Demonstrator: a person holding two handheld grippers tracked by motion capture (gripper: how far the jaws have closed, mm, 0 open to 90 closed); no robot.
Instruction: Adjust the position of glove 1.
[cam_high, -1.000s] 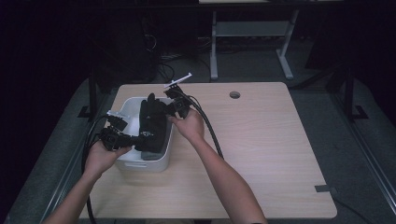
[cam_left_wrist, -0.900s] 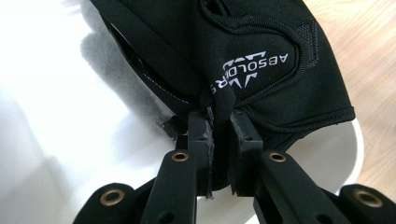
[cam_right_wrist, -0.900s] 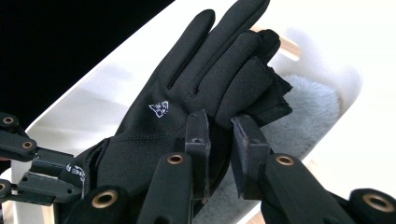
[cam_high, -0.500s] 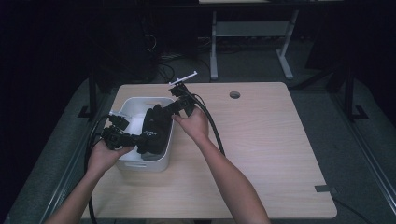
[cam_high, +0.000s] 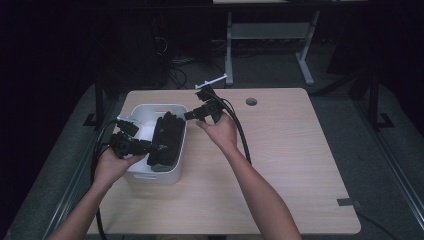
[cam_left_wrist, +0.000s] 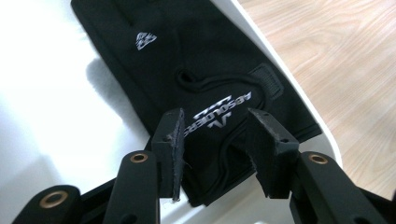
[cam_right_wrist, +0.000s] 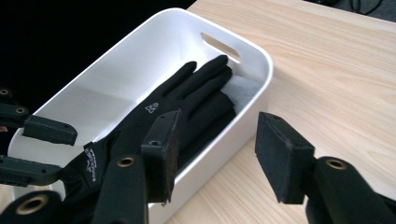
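Note:
A black glove (cam_high: 167, 137) with white lettering lies lengthwise in a white bin (cam_high: 145, 107), fingers toward the far end. My left gripper (cam_high: 152, 147) sits at the bin's near left corner. Its jaws have just been opening and stand apart over the glove's cuff (cam_left_wrist: 219, 93), the pads (cam_left_wrist: 175, 140) clear of the cloth. My right gripper (cam_high: 189, 116) hovers just right of the bin. Its jaws have also just been opening, and nothing is between them. In the right gripper view the glove (cam_right_wrist: 187, 102) rests against the bin's right wall (cam_right_wrist: 261, 56), with the left gripper (cam_right_wrist: 65, 151) beyond it.
The bin stands on the left part of a light wooden table (cam_high: 280, 165). A round cable hole (cam_high: 251, 101) is near the far edge. Black cables (cam_high: 240, 135) trail from both grippers. The surroundings beyond the table are dark.
Both grippers' jaws have opened off the glove, which now lies in the bin. My right gripper has drawn back to the right, away from the bin. The left hand has stayed put.

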